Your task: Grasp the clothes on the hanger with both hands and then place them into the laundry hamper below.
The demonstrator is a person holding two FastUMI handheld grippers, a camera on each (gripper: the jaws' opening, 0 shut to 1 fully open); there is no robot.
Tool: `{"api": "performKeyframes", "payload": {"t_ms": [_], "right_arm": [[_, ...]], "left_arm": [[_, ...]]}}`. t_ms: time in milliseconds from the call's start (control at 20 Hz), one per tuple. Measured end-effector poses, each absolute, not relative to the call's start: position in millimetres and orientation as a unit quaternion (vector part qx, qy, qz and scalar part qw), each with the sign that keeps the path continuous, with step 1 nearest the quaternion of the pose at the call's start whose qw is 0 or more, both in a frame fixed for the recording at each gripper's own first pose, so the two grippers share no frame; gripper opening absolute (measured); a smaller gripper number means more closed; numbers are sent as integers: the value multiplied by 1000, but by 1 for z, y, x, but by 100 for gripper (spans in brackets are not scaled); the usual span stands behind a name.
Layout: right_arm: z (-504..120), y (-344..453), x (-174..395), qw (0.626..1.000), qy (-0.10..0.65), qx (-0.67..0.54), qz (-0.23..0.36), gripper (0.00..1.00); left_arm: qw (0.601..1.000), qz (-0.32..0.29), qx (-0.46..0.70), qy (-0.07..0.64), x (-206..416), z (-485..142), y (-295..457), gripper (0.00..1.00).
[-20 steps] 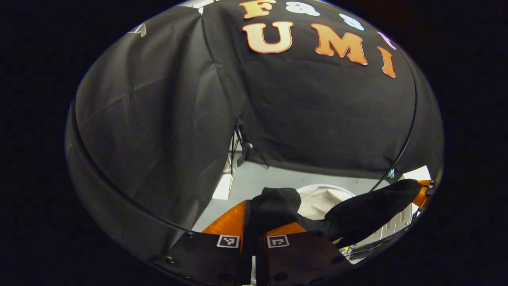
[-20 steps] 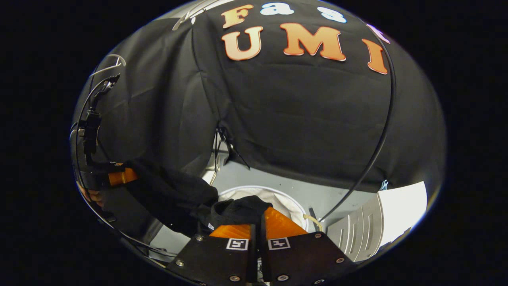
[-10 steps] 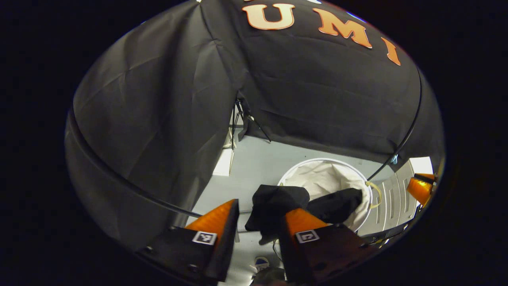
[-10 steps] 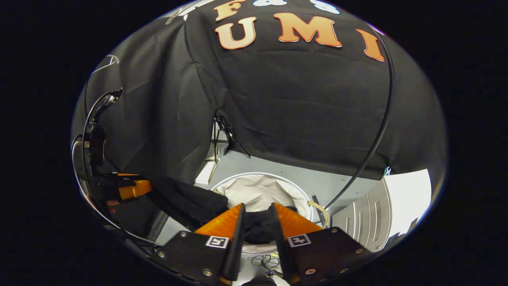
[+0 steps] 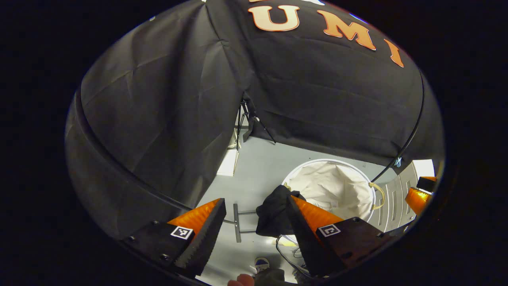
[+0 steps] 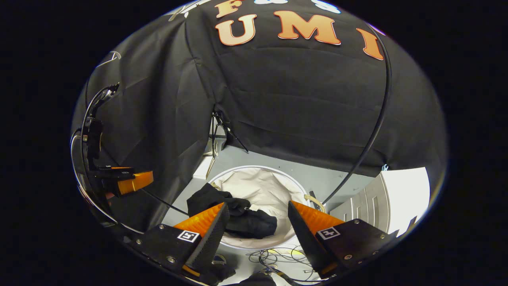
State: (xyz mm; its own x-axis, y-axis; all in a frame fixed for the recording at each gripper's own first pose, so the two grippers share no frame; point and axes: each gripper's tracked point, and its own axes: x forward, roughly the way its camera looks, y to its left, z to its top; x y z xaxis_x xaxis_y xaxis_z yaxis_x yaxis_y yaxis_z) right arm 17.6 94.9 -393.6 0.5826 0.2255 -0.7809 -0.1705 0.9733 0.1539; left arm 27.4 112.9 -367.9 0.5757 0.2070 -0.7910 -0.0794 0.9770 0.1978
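Observation:
The black garment [image 6: 234, 216] lies draped over the near-left rim of the round white laundry hamper [image 6: 278, 186], partly inside it and partly hanging outside. In the left gripper view the same garment [image 5: 274, 210] hangs over the hamper's [image 5: 337, 186] left rim. My left gripper [image 5: 256, 208] stands open above the floor, nothing between its orange fingers. Open too is my right gripper [image 6: 258, 210], above the hamper's mouth and holding nothing. The left gripper's orange finger [image 6: 133, 182] shows at the left of the right gripper view; the right gripper's finger [image 5: 416, 195] shows at the far right of the left one.
A grey floor [image 5: 262, 167] surrounds the hamper. A black cable [image 6: 373, 127] runs down across the cloth wall. A white slotted panel [image 6: 369, 206] stands to the hamper's right. Loose wires [image 6: 274, 254] lie on the floor near the hamper. A metal bar [image 5: 237, 222] lies on the floor.
Both grippers went from shut on the garment to wide open. The garment dropped from between the fingers onto the hamper's rim.

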Motion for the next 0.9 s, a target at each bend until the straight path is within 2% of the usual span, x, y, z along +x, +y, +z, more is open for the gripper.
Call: {"api": "performKeyframes", "payload": {"t_ms": [50, 400, 900], "right_arm": [[-396, 94, 15, 887, 448, 29, 109, 92], [-375, 88, 11, 898, 426, 46, 99, 92], [-248, 54, 45, 948, 304, 73, 68, 92]], "left_arm": [[886, 81, 67, 452, 28, -366, 112, 96], [908, 70, 47, 410, 27, -326, 99, 99], [962, 48, 6, 268, 65, -187, 70, 97]]}}
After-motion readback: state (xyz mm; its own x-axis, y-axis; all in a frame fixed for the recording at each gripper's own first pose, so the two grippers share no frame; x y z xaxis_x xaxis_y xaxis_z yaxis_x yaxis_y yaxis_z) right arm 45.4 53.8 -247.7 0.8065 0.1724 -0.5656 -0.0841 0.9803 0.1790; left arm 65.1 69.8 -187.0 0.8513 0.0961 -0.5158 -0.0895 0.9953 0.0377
